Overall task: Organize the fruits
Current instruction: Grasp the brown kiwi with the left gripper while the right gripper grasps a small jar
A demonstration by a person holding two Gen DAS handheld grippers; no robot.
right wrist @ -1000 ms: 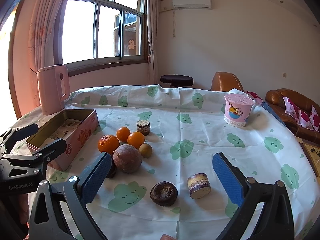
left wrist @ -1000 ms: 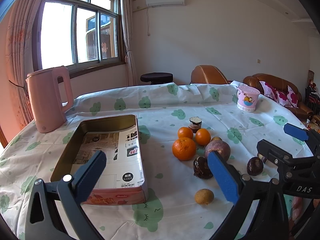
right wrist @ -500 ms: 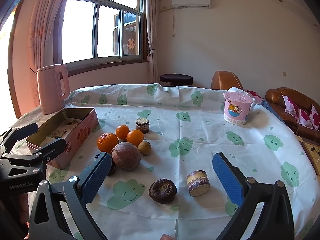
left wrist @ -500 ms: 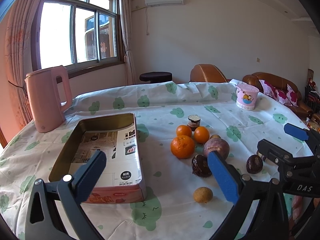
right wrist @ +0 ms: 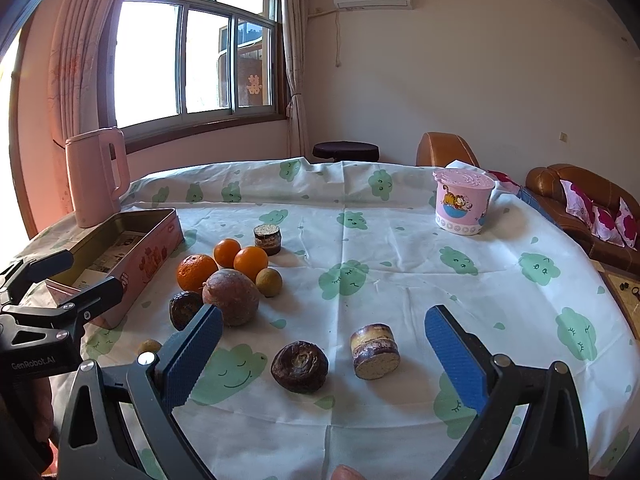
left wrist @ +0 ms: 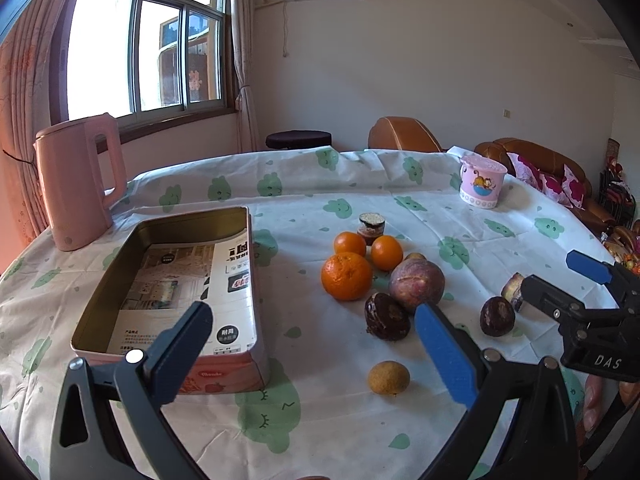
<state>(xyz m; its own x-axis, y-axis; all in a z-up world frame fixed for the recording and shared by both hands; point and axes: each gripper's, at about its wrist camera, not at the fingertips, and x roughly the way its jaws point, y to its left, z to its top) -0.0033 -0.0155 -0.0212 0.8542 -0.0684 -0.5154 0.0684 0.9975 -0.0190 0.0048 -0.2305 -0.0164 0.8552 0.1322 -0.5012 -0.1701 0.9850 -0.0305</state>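
Note:
Fruits lie in a cluster mid-table: a large orange (left wrist: 346,275), two small oranges (left wrist: 386,252), a purple round fruit (left wrist: 417,285), a dark wrinkled fruit (left wrist: 386,316) and a small tan fruit (left wrist: 388,377). An open pink tin box (left wrist: 168,288) sits to their left. My left gripper (left wrist: 316,356) is open above the cloth, between the box and the fruits. My right gripper (right wrist: 322,354) is open, with a dark round fruit (right wrist: 299,366) and a short cut cylinder piece (right wrist: 375,351) lying just ahead between its fingers. Neither gripper holds anything.
A pink kettle (left wrist: 78,178) stands at the back left beyond the box. A pink lidded cup (right wrist: 462,201) stands at the far right. A small dark cylinder piece (right wrist: 267,239) sits behind the oranges. Sofas and a stool lie past the table's far edge.
Both grippers have edged slightly forward toward the fruits, which now appear a little nearer. Both remain open and nothing on the table has moved.

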